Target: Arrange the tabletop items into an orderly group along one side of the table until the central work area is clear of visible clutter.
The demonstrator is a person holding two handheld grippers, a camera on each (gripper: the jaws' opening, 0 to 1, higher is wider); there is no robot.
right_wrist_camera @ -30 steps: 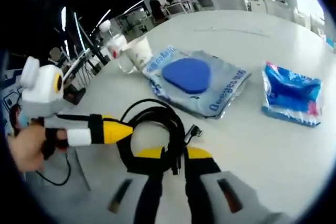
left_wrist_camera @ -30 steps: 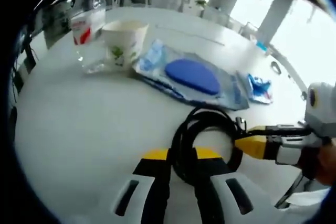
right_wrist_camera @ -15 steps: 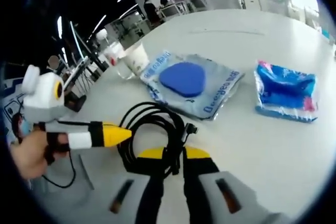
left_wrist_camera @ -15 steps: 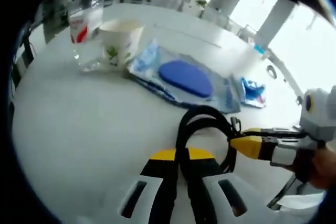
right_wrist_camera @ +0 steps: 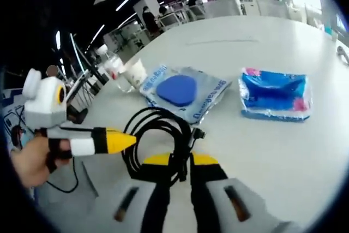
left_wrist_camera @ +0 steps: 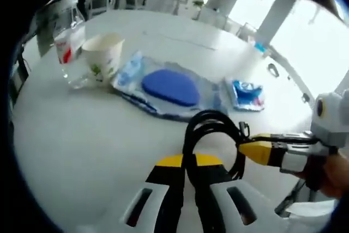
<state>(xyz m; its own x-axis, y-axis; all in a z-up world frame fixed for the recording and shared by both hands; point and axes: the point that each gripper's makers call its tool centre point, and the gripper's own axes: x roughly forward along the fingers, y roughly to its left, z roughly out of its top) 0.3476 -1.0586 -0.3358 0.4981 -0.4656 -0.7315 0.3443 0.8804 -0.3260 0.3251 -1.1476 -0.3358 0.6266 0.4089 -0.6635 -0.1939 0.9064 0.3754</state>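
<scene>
White desk (right_wrist_camera: 283, 151) lay below while both your left gripper (left_wrist_camera: 188, 181) and right gripper (right_wrist_camera: 181, 175) clamped the cable coil (right_wrist_camera: 158, 140) above it, so uneven pulling risked the loops springing loose across the centre.

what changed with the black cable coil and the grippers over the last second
The coiled black cable has come up off the white table, still clamped by both the left gripper and right gripper. The paper cup, clear bottle, blue pad and blue packet stayed put.
</scene>
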